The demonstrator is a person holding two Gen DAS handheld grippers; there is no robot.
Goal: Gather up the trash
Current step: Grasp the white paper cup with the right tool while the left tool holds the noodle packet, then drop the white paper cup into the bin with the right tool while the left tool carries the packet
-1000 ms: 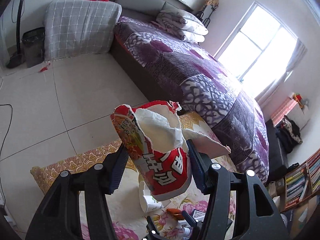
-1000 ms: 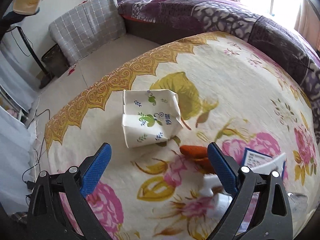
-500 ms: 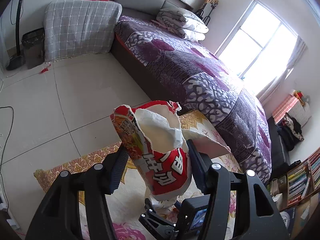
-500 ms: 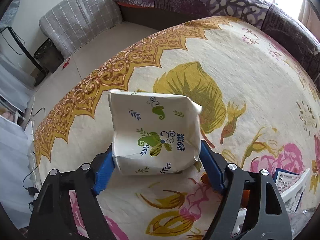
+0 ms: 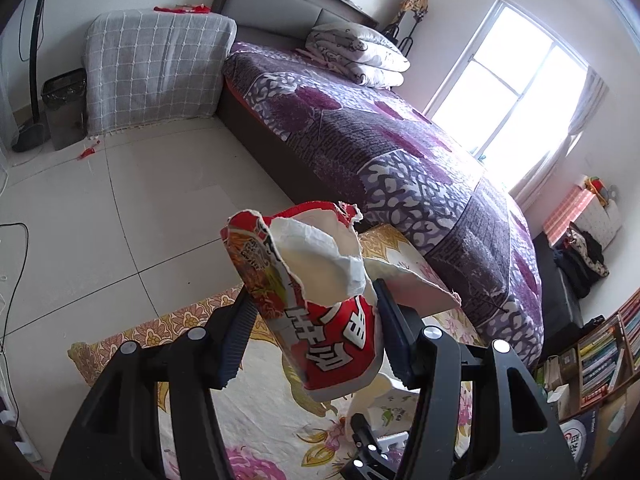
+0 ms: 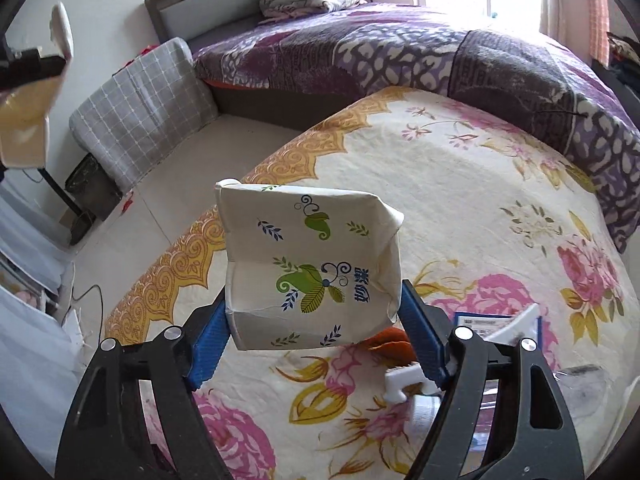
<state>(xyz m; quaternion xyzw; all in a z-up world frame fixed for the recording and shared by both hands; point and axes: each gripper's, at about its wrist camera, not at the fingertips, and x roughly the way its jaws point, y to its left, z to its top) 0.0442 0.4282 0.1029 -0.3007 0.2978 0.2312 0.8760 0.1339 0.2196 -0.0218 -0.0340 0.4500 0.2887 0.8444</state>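
Both tools loaded, both raised off the flowered bench [image 6: 460,184]

Right tool [image 6: 316,332]: blue pads pressed against the two sides of a crumpled white paper packet [image 6: 310,268] with green leaf print. Jaws roughly two-thirds apart, held there by the packet's width. Packet stands out forward of the pads, its folded top edge farthest from the camera; it hangs clear of the bench cloth.

Left tool [image 5: 314,328]: jaws about half apart, clamped on a torn red instant-noodle cup [image 5: 320,304]. Cup's long axis runs up and away from the pads, ragged open mouth at the far end, base toward the camera. White lining exposed and empty as far as can be seen.

Deciding relation for the next move: where the bin sits from the loads. A dark wastebasket [image 5: 64,110] stands on the floor at the far left, just beside the grey checked cover [image 5: 156,76] at the head of the bed [image 5: 380,136]. The right view shows the same bin [image 6: 94,194] on the floor, left of and beyond the bench edge. Judgement: both loads must travel left and away, across open tiles. The left tool appears the nearer to it, though the fisheye makes this uncertain.

Still on the bench, near right: an orange scrap [image 6: 390,340], a white plastic piece [image 6: 404,384] and a blue-edged card [image 6: 486,322]. Collection judged partway done
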